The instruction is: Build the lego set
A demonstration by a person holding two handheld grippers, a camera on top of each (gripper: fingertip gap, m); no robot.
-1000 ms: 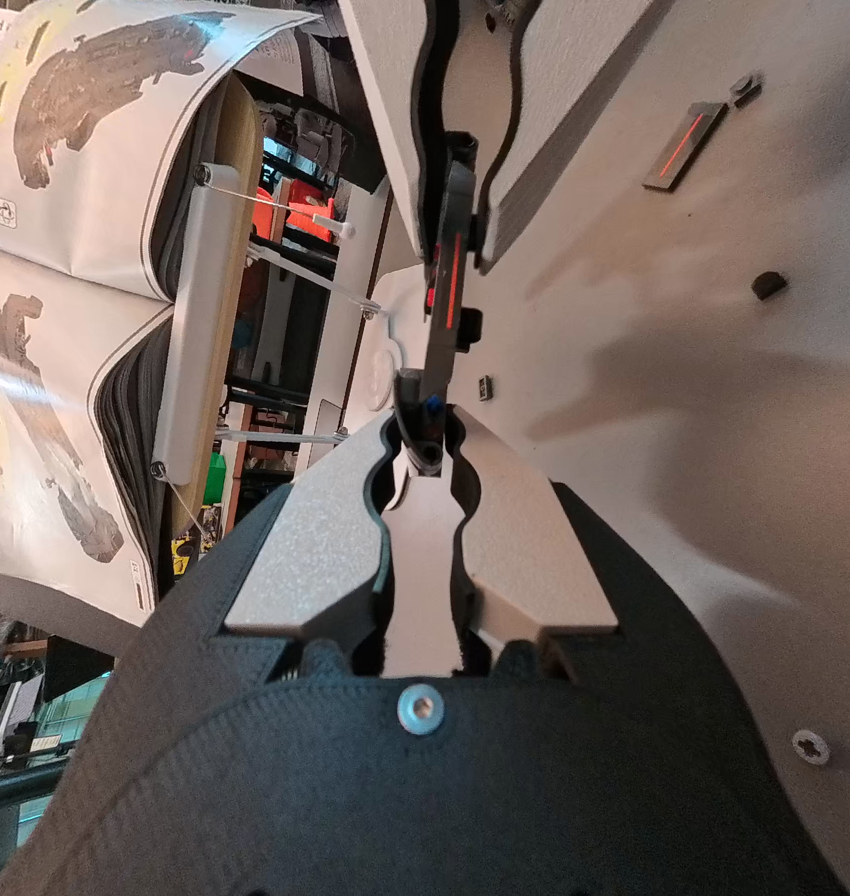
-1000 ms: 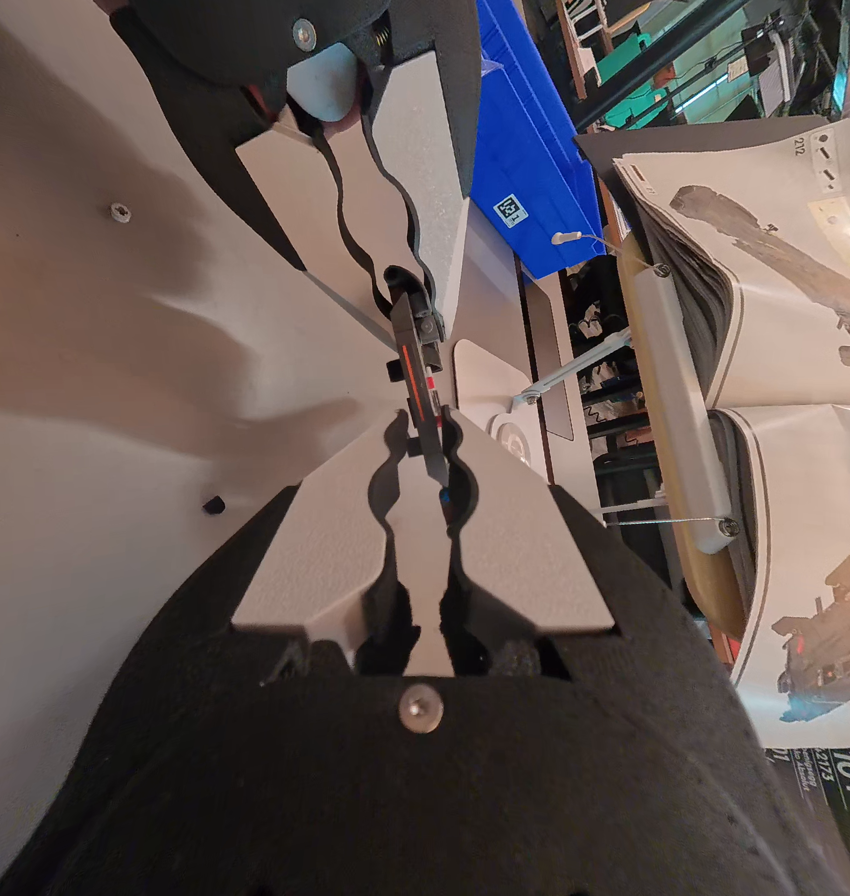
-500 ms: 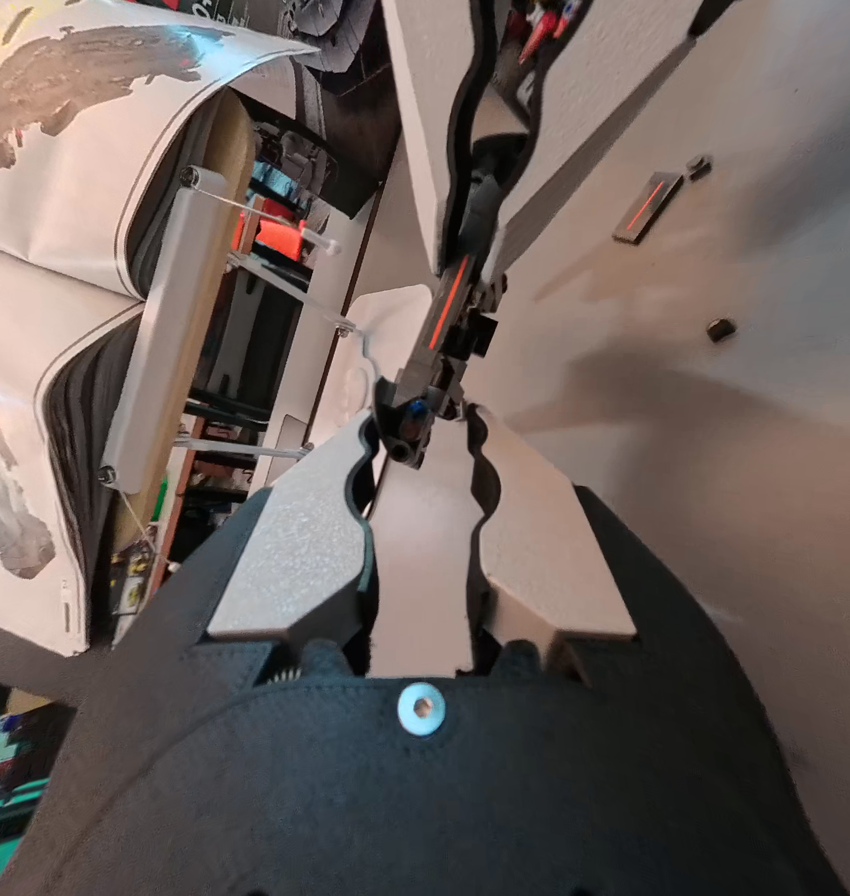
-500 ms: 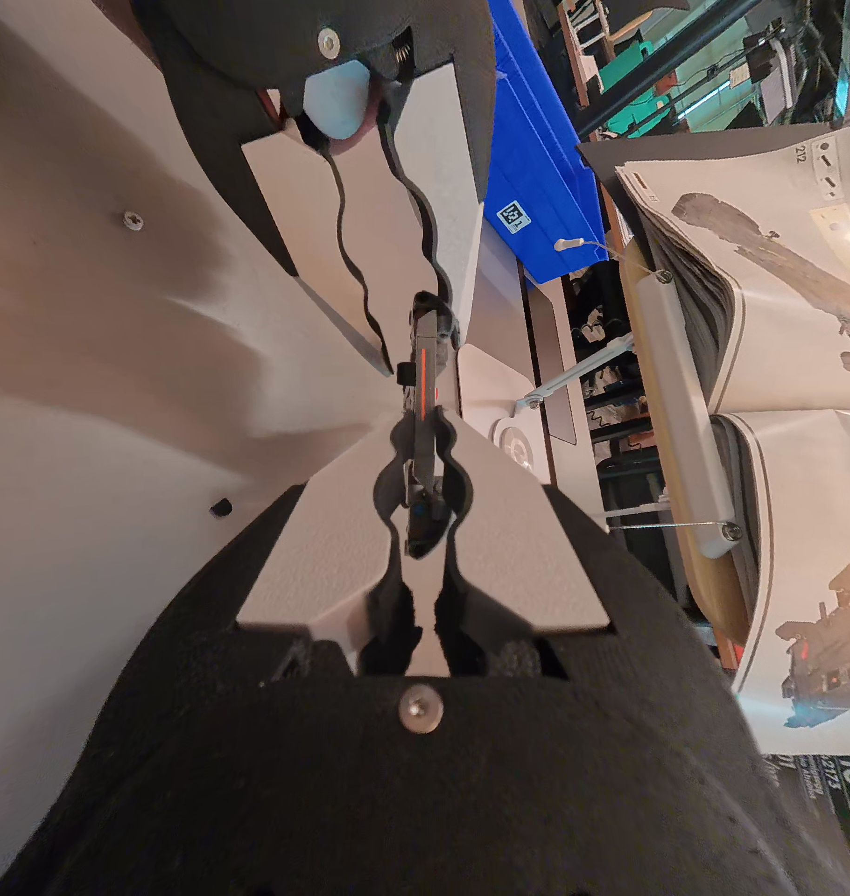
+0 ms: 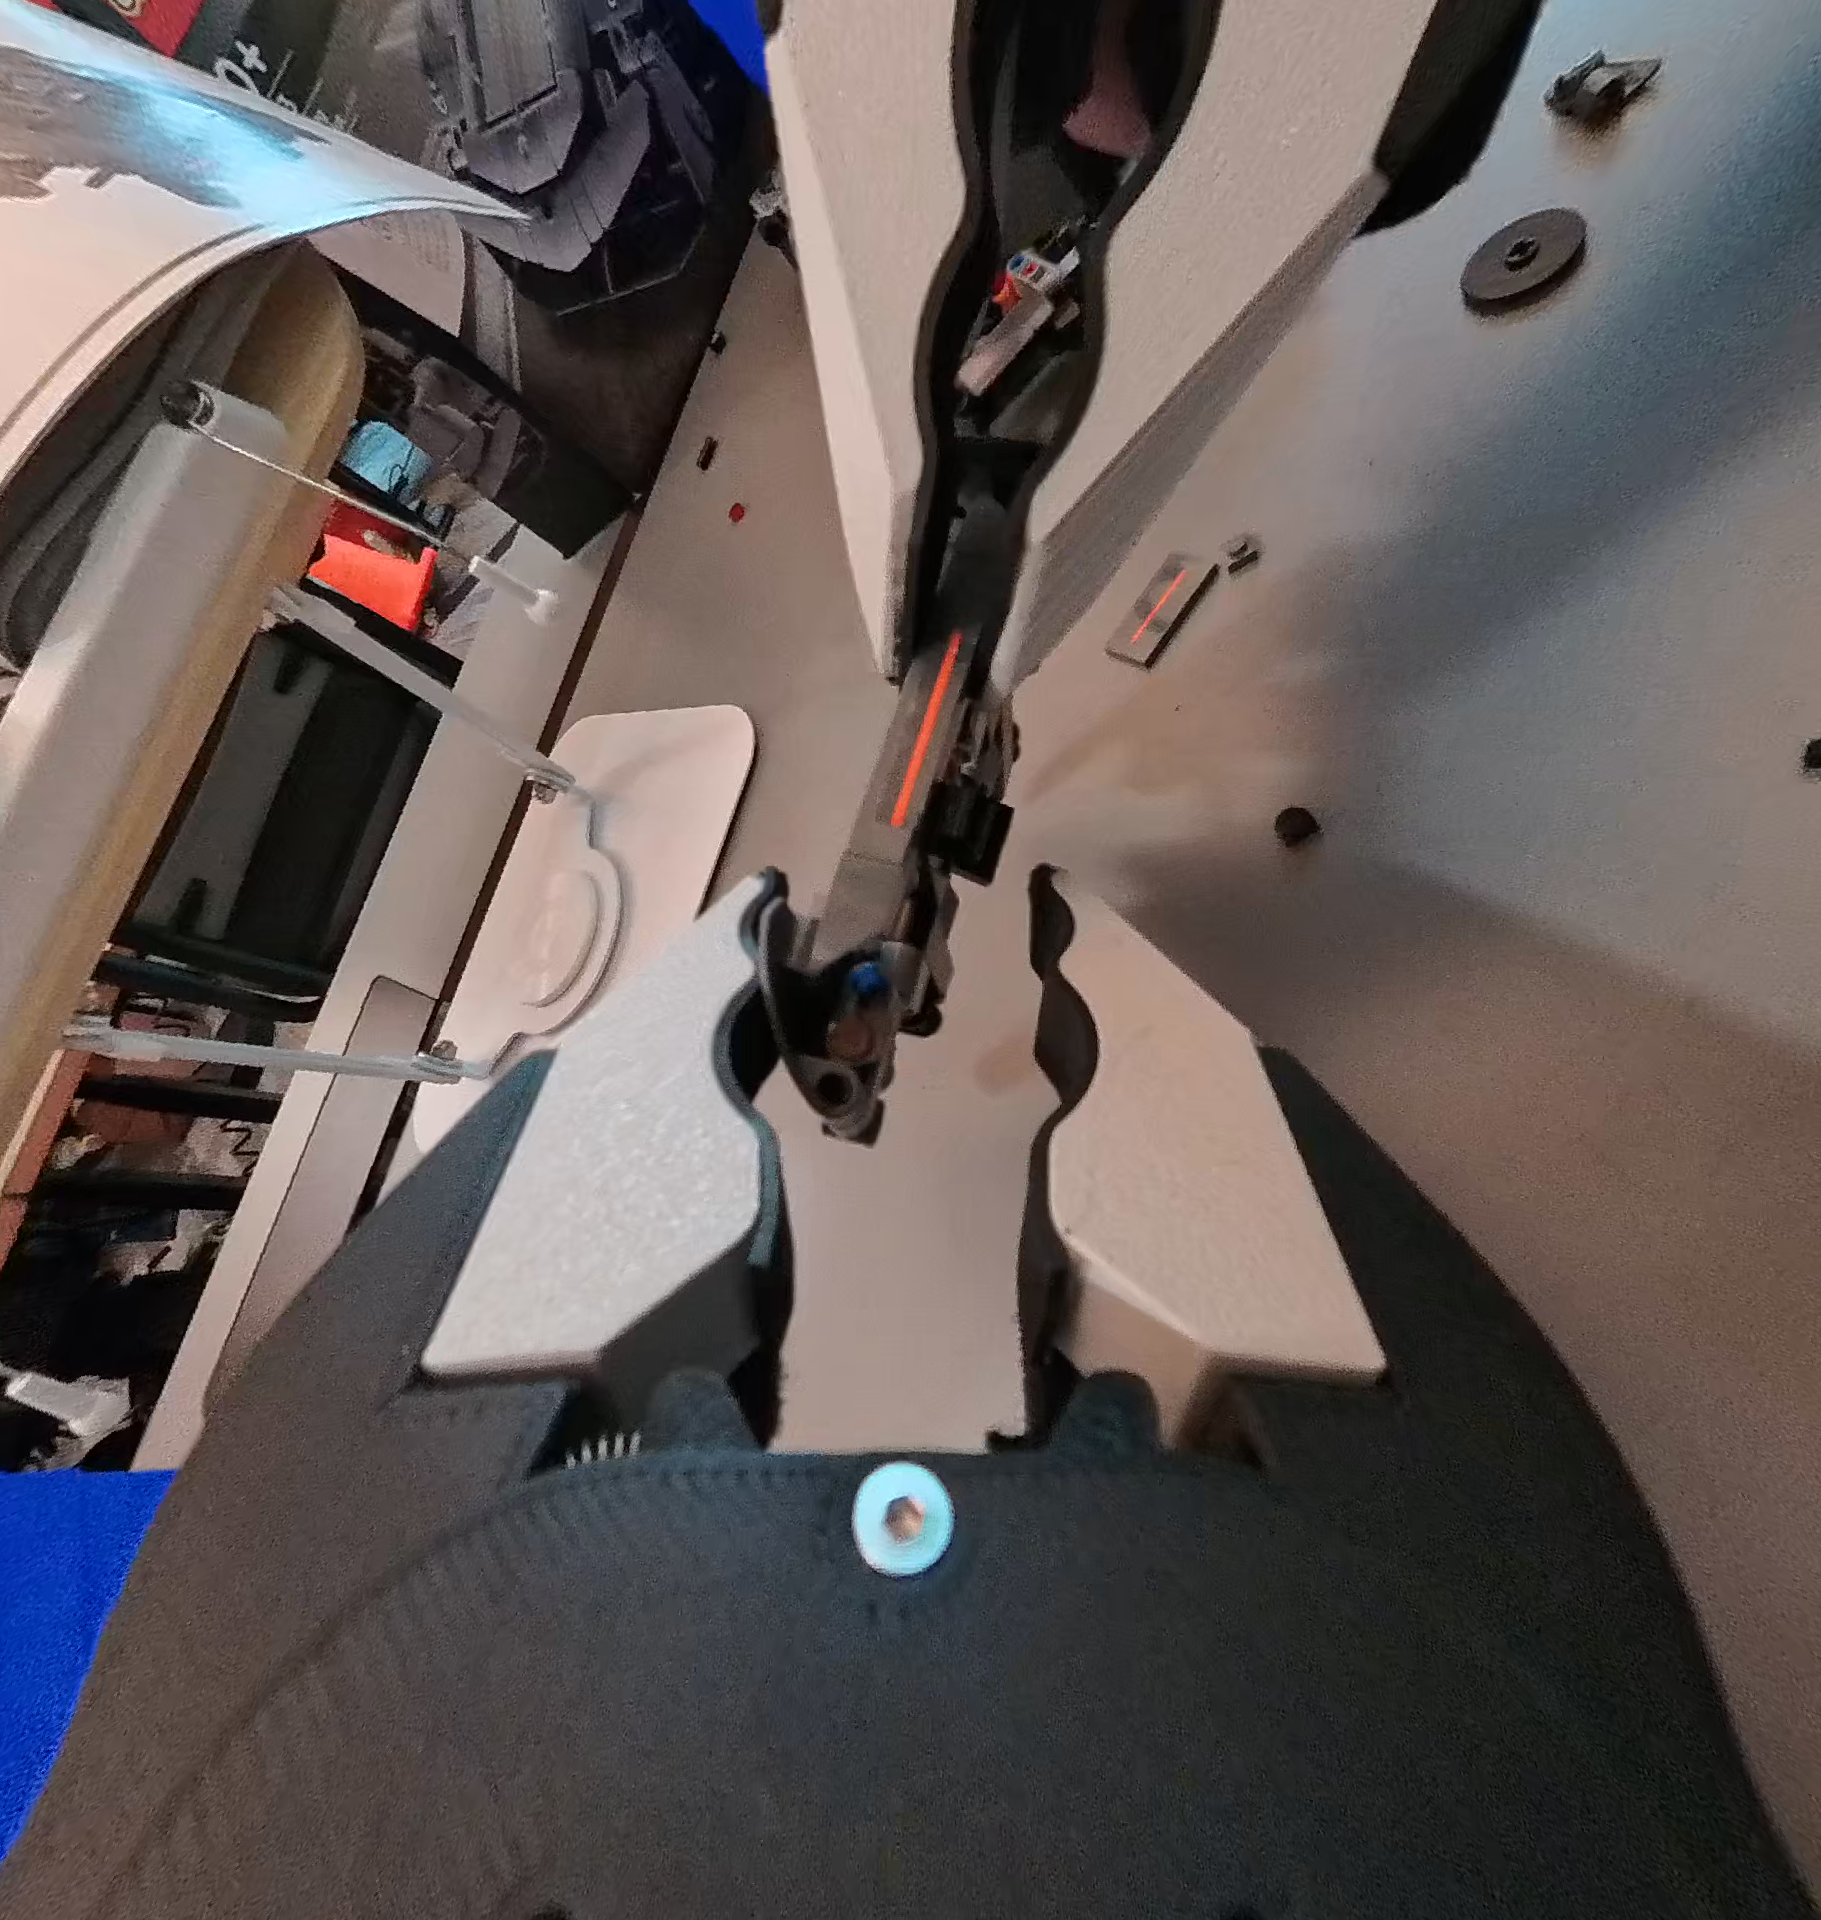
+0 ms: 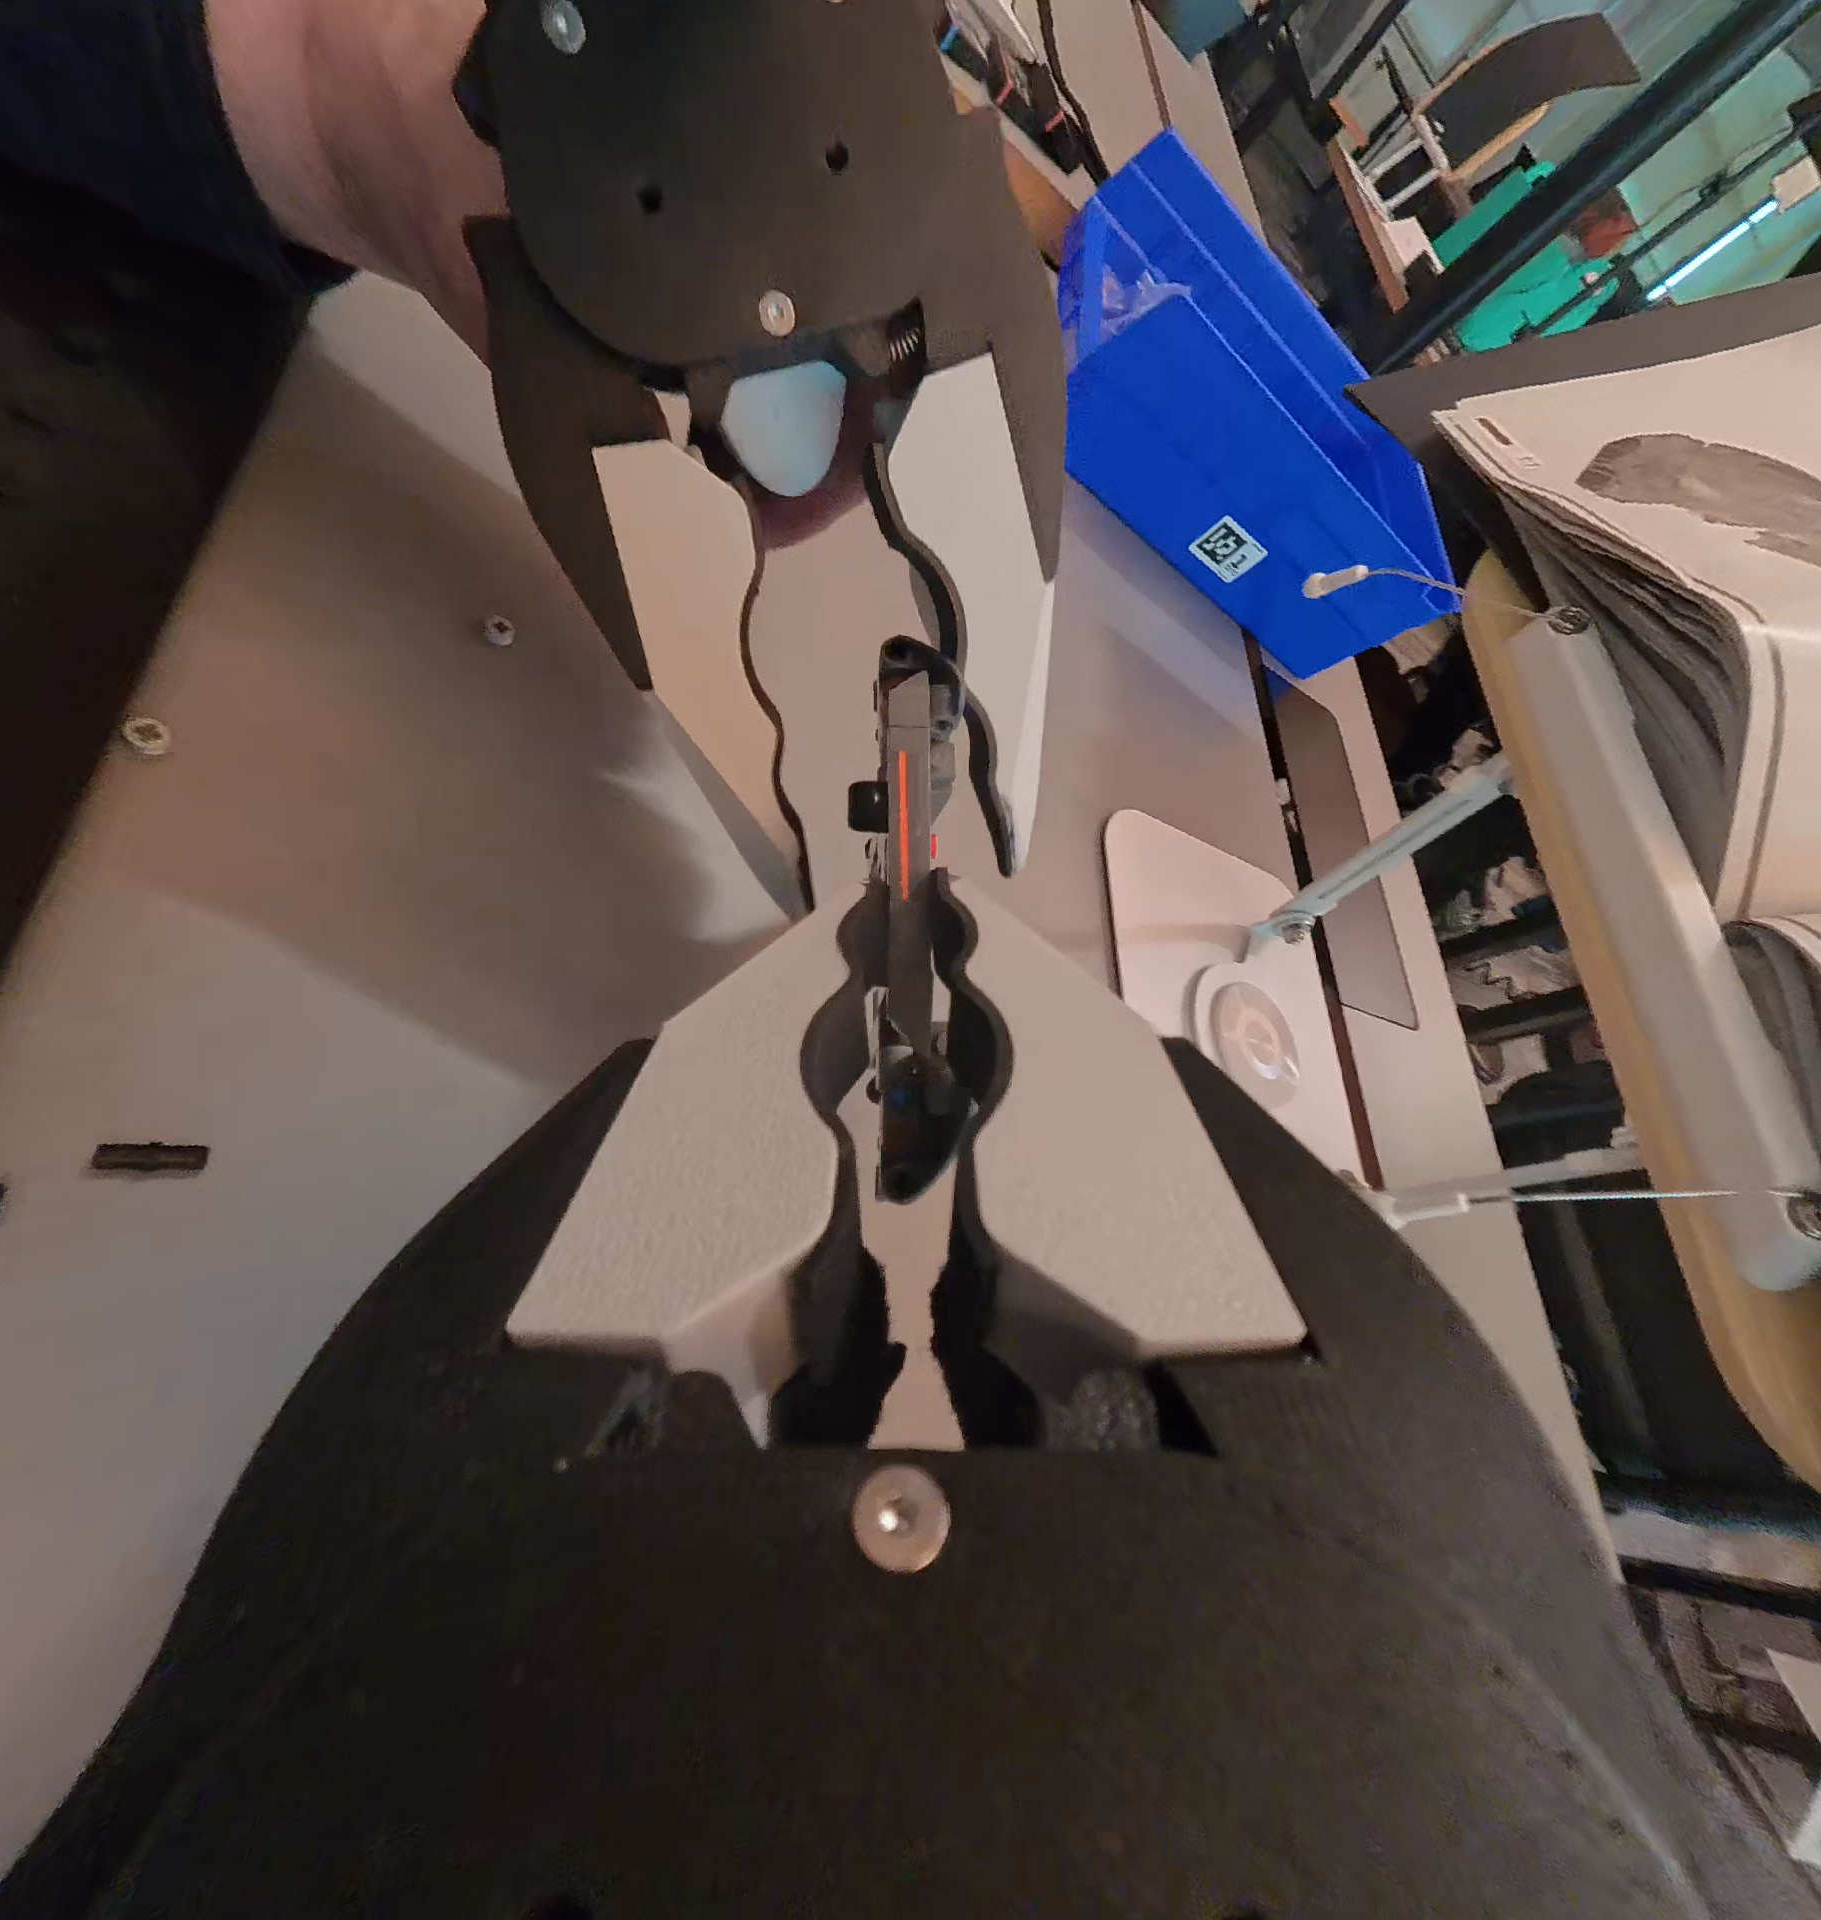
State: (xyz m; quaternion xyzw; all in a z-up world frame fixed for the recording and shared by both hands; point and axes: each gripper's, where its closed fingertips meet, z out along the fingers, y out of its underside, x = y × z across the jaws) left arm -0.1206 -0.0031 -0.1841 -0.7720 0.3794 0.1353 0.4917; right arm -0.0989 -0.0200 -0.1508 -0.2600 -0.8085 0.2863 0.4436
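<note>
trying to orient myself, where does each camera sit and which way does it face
Left wrist view: on the left gripper, open, looking along its fingers at the dark lego assembly; the right gripper faces it.
Right wrist view: on the right gripper, shut on the assembly; opposite, the left gripper and a hand.
Shared: both grippers, assembly, white table, instruction booklet.

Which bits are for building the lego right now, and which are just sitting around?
In the job:
- dark lego piece with the orange stripe, clamped in the right gripper
- left gripper, open beside its far end
- instruction booklet

Just lying about:
- flat striped piece on the table
- small black bits
- blue bin
</note>
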